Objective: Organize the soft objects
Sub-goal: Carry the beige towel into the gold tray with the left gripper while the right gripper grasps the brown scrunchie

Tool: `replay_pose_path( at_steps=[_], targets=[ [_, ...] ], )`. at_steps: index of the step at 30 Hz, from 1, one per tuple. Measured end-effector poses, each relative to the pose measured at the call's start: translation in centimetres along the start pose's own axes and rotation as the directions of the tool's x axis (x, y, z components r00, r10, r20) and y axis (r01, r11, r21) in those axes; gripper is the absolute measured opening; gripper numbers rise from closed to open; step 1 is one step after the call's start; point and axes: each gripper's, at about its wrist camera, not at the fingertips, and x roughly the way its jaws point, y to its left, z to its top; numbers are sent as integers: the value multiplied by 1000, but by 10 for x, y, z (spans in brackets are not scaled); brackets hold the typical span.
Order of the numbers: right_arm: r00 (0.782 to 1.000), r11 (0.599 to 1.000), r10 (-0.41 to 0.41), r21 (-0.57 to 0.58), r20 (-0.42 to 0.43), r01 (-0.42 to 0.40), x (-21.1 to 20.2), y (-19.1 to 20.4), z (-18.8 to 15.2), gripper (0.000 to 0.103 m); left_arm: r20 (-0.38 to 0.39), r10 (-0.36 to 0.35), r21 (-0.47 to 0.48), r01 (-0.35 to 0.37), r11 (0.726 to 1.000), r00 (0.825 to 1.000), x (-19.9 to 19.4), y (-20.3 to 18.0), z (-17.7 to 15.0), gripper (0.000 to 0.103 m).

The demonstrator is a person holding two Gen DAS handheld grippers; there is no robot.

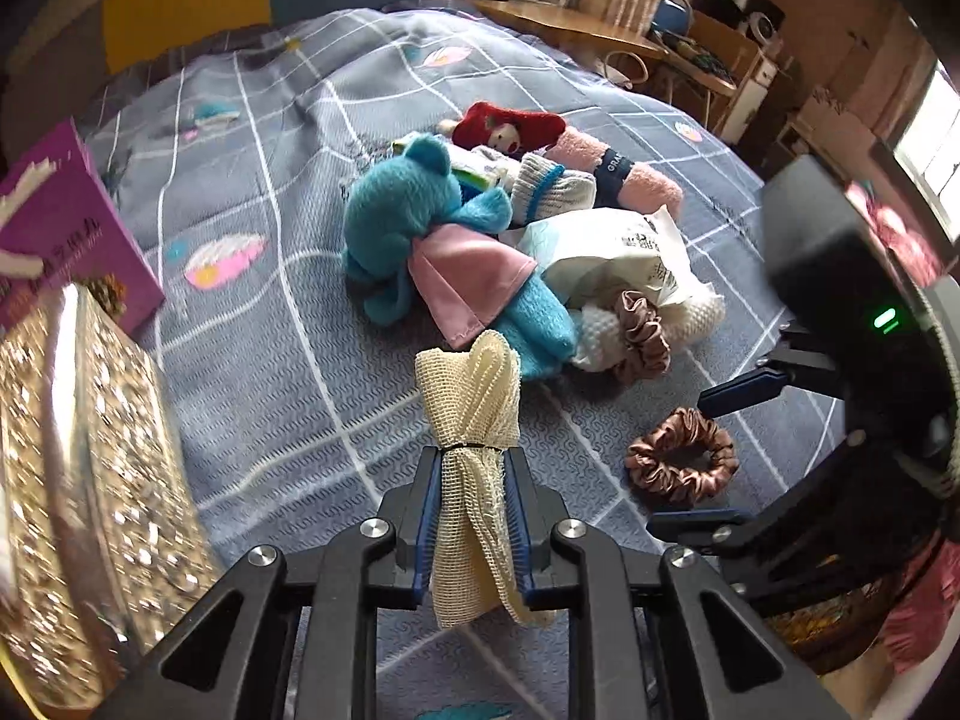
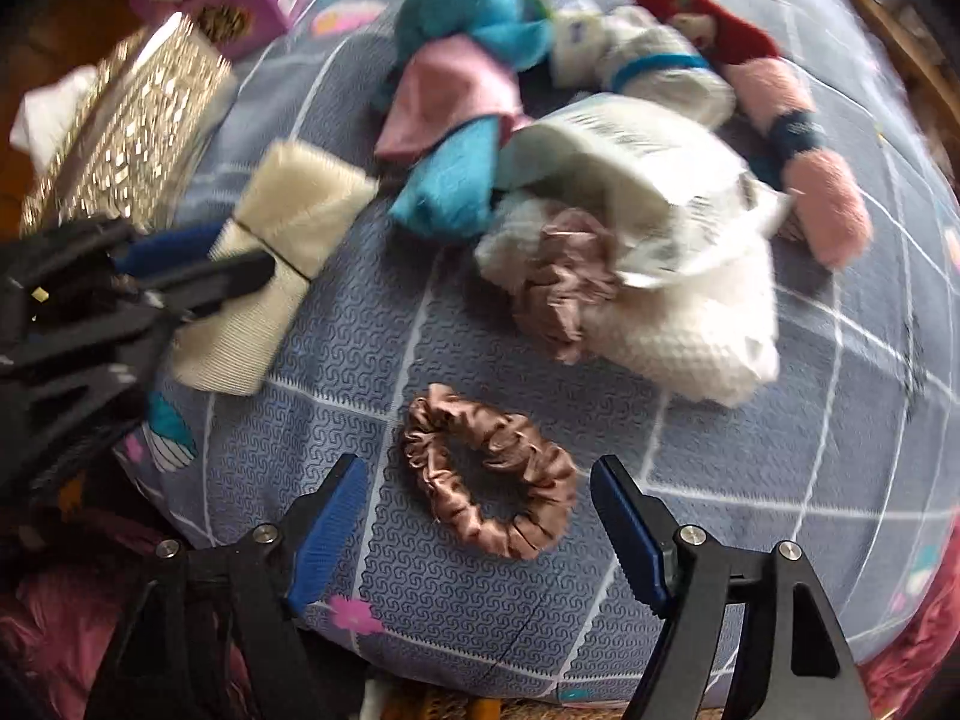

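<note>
Brown scrunchie [image 2: 489, 471], flat on the grey quilt [image 2: 420, 570] just short of the toy pile: bracketed untouched by the wide right gripper [image 2: 480, 516], best pinched across one puffed side; cream gauze bundle [image 1: 474, 468] clamped in the left gripper [image 1: 474, 516].

Grey checked bedspread [image 1: 288, 324], wooden desk [image 1: 570, 24], bright window [image 1: 930, 138].

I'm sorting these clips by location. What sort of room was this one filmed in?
Most likely a bedroom in a home. The soft things lie on a grey quilted bedspread, a wooden desk cluttered with household items stands behind it, and a window shows at the right.
</note>
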Motion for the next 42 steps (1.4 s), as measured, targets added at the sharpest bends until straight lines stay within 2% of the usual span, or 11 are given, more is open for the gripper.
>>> replay_pose_path(
  at_steps=[3, 8, 11, 14, 18, 20, 22, 29, 33, 36, 42],
  targets=[
    [997, 998, -45, -42, -56, 43, 17, 4, 5, 80, -13, -37, -26, 37, 999, 999, 0, 8, -3, 21],
    [998, 996, -70, -57, -8, 69, 9, 0, 0, 72, -12, -64, -39, 64, 997, 998, 1, 10, -7, 54],
    [999, 998, -52, -33, 14, 52, 5, -6, -7, 70, -34, -21, 5, 21, 1000, 999, 13, 1, -3, 65],
    [999, 999, -44, -30, 20, 45, 1, -14, -14, 71, -28, 84, 36, -83, 996, 996, 16, -2, -6, 65],
    [998, 998, -50, -38, 26, 51, -2, -18, -17, 72, -98, 141, 101, -131, 986, 985, 34, -5, -11, 64],
    [998, 998, -53, -43, 28, 54, -6, -16, -19, 71, -118, 113, 114, -99, 989, 987, 41, -8, -15, 47],
    [998, 997, -55, -46, 33, 57, -9, -14, -20, 69, -101, 117, 128, -103, 986, 988, 38, -10, -16, 39],
    [996, 999, -32, -10, 84, 33, -31, -27, -25, 34, -10, 45, 135, -43, 990, 999, -5, -15, -2, 33],
    [995, 999, -34, -2, 91, 34, -43, -36, -23, 26, 57, -34, 86, 29, 996, 998, -39, -5, 34, 33],
    [995, 999, -38, 5, 91, 38, -45, -40, -21, 25, 144, -19, 33, 14, 999, 989, -65, 16, 81, 33],
    [994, 999, -45, 14, 101, 44, -45, -41, -16, 24, 290, 171, -225, -107, 969, 942, -106, 121, 159, 34]
  ],
)
